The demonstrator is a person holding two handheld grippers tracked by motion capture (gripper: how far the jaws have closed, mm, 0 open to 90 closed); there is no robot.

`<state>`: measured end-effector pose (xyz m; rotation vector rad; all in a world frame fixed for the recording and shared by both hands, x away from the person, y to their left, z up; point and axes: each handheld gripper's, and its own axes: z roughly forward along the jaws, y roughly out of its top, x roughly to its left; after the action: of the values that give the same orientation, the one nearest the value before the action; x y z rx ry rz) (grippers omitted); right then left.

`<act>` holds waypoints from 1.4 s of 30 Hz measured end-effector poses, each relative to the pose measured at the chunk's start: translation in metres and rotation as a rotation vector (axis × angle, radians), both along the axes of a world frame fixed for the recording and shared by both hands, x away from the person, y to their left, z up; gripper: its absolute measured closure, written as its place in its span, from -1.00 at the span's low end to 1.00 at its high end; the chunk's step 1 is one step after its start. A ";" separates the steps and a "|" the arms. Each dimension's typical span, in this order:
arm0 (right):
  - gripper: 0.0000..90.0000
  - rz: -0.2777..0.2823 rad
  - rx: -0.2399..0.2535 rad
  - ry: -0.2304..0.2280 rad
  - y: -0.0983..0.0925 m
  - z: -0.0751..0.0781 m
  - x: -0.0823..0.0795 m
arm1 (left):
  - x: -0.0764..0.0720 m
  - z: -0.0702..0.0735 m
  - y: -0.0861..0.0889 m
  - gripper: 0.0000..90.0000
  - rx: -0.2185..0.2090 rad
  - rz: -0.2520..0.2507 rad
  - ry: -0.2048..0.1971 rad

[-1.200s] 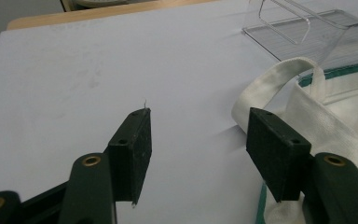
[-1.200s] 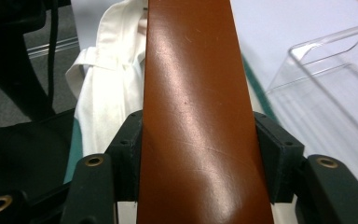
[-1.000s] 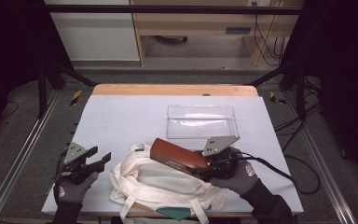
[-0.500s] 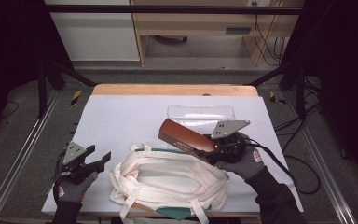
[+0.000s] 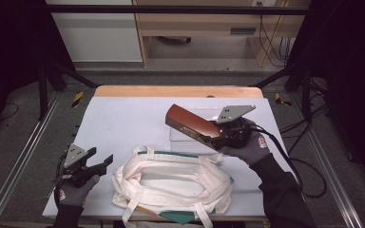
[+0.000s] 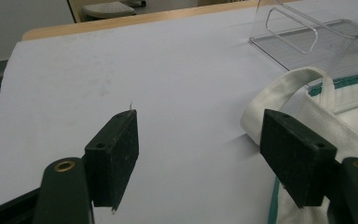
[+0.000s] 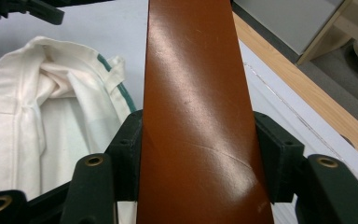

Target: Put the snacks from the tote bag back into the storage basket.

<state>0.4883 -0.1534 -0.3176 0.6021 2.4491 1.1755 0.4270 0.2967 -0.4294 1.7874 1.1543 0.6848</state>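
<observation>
A: Where is the brown box (image 5: 190,124)?
B: Pinched by the right gripper (image 5: 217,138), held above the clear tray (image 6: 307,37), far of the white bag (image 5: 171,183).
A: The left gripper (image 5: 102,163)?
B: Its jaws have just been opening, nothing between them, bare table (image 5: 123,118) beyond.

The bag (image 5: 173,183) lay on the table (image 5: 123,118) at its near edge. Behind it, toward the right, stood the tray (image 5: 195,137). The case (image 5: 192,124) hung above the tray, in the right tongs (image 5: 214,138). The left tongs (image 5: 100,164) sat left of the bag.
</observation>
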 end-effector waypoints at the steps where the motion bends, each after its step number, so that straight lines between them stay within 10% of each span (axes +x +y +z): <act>1: -0.03 0.000 -0.001 0.003 0.000 -0.001 0.003 | 0.000 0.000 0.000 -0.38 0.000 0.000 0.000; 42: -0.04 -0.056 -0.017 0.039 -0.025 -0.031 0.083 | 0.002 -0.001 0.000 -0.37 0.003 -0.005 0.006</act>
<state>0.5711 -0.1780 -0.3488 0.6901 2.4558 1.1303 0.4288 0.2963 -0.4306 1.7955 1.1529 0.6782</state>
